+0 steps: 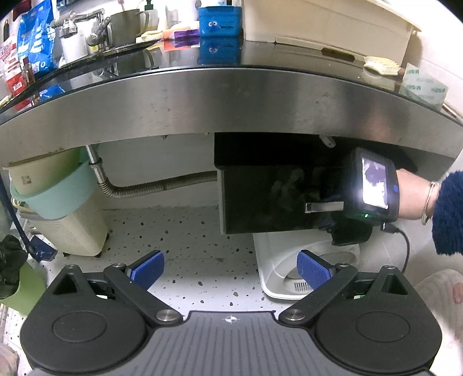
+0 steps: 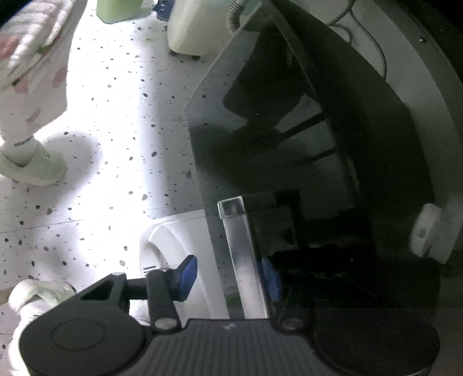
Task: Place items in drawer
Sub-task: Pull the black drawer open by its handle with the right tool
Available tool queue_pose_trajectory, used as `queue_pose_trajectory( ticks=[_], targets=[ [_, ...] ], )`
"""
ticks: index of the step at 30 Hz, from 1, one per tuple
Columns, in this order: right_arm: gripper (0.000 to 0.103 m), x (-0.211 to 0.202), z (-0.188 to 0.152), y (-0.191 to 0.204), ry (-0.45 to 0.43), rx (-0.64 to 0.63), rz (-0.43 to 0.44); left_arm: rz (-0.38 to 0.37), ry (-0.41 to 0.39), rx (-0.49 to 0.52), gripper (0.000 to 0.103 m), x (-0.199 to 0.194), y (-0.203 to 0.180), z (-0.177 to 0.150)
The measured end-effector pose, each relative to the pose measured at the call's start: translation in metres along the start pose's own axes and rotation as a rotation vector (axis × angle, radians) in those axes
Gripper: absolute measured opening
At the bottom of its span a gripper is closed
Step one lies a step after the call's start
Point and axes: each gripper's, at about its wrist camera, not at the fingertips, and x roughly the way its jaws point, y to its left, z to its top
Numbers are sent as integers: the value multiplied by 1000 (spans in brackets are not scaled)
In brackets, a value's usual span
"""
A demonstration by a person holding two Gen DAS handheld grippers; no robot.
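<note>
A black glossy drawer (image 1: 269, 199) hangs under the steel counter edge (image 1: 231, 101), with a chrome bar handle (image 1: 324, 207) on its front. In the left wrist view my right gripper's body (image 1: 373, 185) is at the handle's right end. In the right wrist view the handle (image 2: 240, 254) runs between the right gripper's (image 2: 231, 274) two blue pads (image 2: 188, 274), which stand apart on either side of it. The drawer front (image 2: 260, 130) fills that view. My left gripper (image 1: 230, 270) is open and empty, low over the speckled floor in front of the drawer.
On the counter stand a blue tin (image 1: 220, 21), a faucet (image 1: 86, 26), a metal mug (image 1: 127, 26) and a cream box (image 1: 327, 26). Under it are a flexible drain hose (image 1: 156, 186), stacked bins (image 1: 58, 202) and a white appliance (image 1: 292, 269) on the floor.
</note>
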Motion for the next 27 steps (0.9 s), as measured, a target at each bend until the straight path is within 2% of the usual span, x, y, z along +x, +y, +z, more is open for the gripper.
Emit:
queue_pose_trajectory(
  ticks=[3,5,8,27],
  targets=[
    [52,7,-1,0,0,-30,7,2,5,-1,99,1,1,0],
    [60,11,-2,3,2,-62,8,2,8,0,99,1,1,0],
    [66,16,-2,10,9,-99,6,2,12,2,99,2,0,1],
    [68,25,-1,-7,-6,-33,22,1,14,13,99,1,-2,3]
  ],
)
